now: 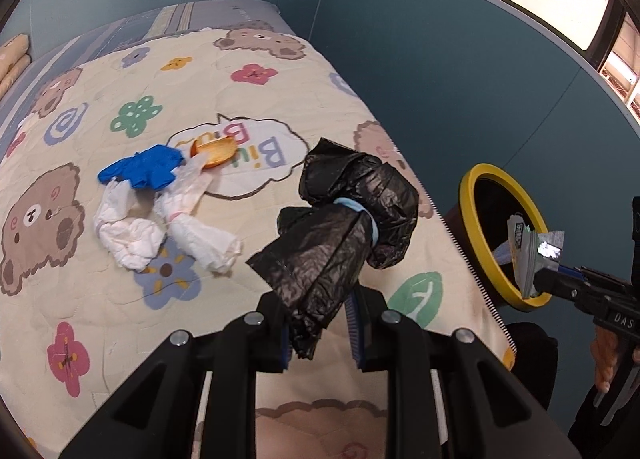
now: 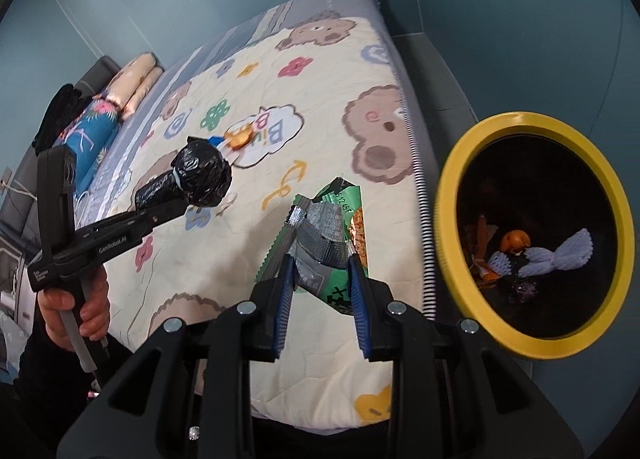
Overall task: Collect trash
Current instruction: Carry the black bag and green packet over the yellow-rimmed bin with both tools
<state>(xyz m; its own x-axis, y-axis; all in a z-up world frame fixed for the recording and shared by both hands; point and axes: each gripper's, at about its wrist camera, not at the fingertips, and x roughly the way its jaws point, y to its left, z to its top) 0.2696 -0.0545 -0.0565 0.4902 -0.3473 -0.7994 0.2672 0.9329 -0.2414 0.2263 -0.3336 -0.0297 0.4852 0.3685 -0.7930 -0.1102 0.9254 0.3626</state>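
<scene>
1. Black plastic bag (image 1: 340, 227), bundled and cinched with a light blue band, is clamped in my left gripper (image 1: 320, 323); it hangs in the air over the quilt (image 1: 248, 99).
2. My right gripper (image 2: 320, 287) pinches a crumpled green and silver snack wrapper (image 2: 324, 243) between its blue pads (image 2: 282, 299). The wrapper sits above the bed edge, left of the bin.
3. From the left wrist view the right gripper (image 1: 560, 279) holds that wrapper (image 1: 528, 255) right at the rim of the yellow-rimmed bin (image 1: 472, 195).
4. Bin (image 2: 448, 195) stands on the floor beside the bed. Inside: an orange peel (image 2: 516, 241), a pale lilac wad (image 2: 560, 255), other scraps too dark to identify.
5. On the quilt, well apart from both grippers: blue glove (image 1: 144, 167), crumpled white tissues (image 1: 160, 227) touching it, orange peel piece (image 1: 214, 153) on the speech-bubble print.
6. Folded pillows (image 2: 136, 83) lie at the far end of the bed.
</scene>
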